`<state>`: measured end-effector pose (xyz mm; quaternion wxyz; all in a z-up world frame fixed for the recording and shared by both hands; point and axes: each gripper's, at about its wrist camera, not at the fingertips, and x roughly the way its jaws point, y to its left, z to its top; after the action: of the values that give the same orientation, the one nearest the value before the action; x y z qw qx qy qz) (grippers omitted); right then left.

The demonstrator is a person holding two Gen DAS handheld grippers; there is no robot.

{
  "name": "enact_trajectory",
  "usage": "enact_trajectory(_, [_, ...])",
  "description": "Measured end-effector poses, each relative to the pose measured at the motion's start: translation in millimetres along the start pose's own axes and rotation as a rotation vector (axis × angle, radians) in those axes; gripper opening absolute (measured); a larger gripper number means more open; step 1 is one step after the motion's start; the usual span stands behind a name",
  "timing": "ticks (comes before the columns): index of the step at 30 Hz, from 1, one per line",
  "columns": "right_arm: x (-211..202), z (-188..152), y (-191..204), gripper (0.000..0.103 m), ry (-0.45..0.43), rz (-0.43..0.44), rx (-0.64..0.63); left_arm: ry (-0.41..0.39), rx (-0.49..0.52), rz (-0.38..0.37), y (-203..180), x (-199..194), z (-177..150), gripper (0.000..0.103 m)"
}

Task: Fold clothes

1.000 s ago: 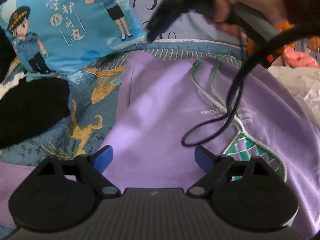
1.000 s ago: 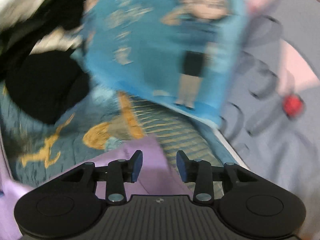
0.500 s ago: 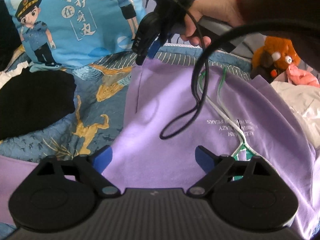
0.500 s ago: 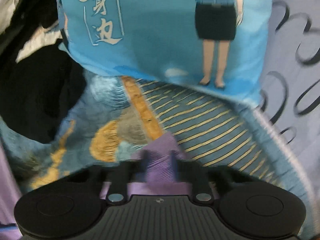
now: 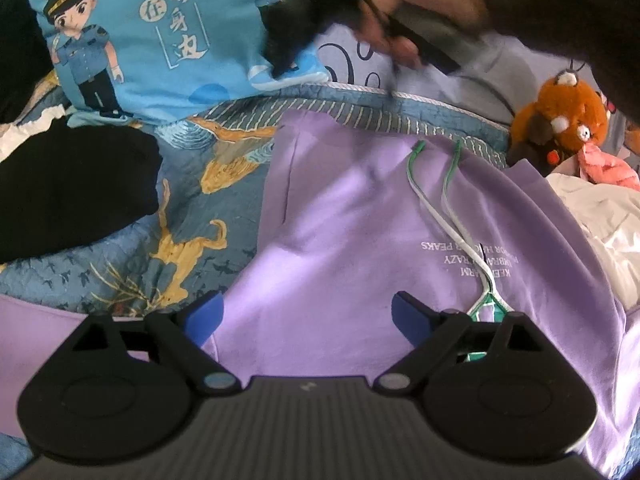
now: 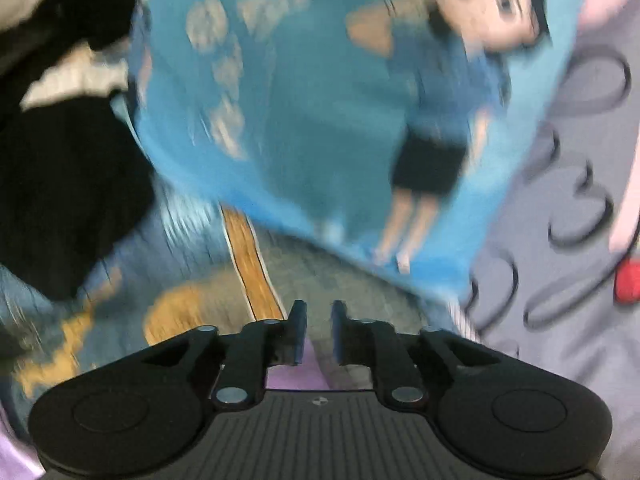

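Observation:
A purple hoodie (image 5: pixel 360 220) with green-and-white drawstrings (image 5: pixel 448 208) lies spread on a blue patterned quilt (image 5: pixel 200 208). My left gripper (image 5: pixel 306 316) hovers open over the hoodie's near part, its blue pads wide apart and holding nothing. A hand (image 5: pixel 420 12) carries my right gripper (image 5: pixel 288 52), a dark blur above the hoodie's far corner, in front of the pillow. In the right wrist view the right gripper (image 6: pixel 319 332) has a narrow gap and its jaws are opening, with nothing pinched. A strip of purple hoodie (image 6: pixel 294 378) shows below the fingers.
A blue cartoon pillow (image 5: pixel 160 40) leans at the quilt's far edge. A black garment (image 5: pixel 72 184) lies at the left. An orange plush toy (image 5: pixel 560 116), a pink cloth (image 5: pixel 604 164) and a white garment (image 5: pixel 600 232) sit at the right.
Half a second ago the right gripper was shut on the hoodie's far purple corner. It has let go and lifted away toward the pillow. The hoodie's corner lies flat on the quilt.

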<state>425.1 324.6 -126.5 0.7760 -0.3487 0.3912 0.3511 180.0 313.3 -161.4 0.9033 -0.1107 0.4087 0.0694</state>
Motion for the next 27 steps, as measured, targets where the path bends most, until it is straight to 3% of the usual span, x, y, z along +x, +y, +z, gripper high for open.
enact_trajectory(4, [12, -23, -15, 0.040, 0.035, 0.095, 0.086, 0.001, 0.013, -0.013, -3, -1, 0, 0.093])
enact_trajectory(6, [17, -26, -17, 0.059, 0.020, 0.125, 0.117, 0.004, 0.020, -0.012, -4, 0, 0, 0.093])
enact_trajectory(8, [22, -27, -18, 0.070, 0.007, 0.147, 0.147, 0.009, 0.016, -0.013, -4, 1, 0, 0.093])
enact_trajectory(10, [30, -27, -18, 0.069, 0.015, 0.182, 0.176, 0.015, 0.007, -0.015, -2, 2, 1, 0.093])
enact_trajectory(13, [41, -30, -16, 0.056, 0.072, 0.249, 0.203, 0.020, -0.007, -0.026, -1, 3, 2, 0.093])
enact_trajectory(14, [42, -31, -14, 0.044, 0.082, 0.255, 0.196, 0.020, -0.008, -0.028, -1, 3, 2, 0.093])
enact_trajectory(17, [37, -32, -9, 0.022, 0.055, 0.277, 0.195, 0.020, -0.005, -0.031, -1, 3, 3, 0.093])
enact_trajectory(22, [7, -19, 1, 0.016, -0.047, 0.193, 0.135, 0.015, -0.011, -0.036, 0, 0, 4, 0.093])
enact_trajectory(24, [-3, -10, -6, 0.014, -0.087, 0.142, 0.177, 0.013, -0.011, -0.036, 0, -1, 3, 0.093])
enact_trajectory(27, [3, 2, -12, 0.013, -0.081, 0.109, 0.263, 0.012, -0.014, -0.033, 1, -2, 3, 0.093])
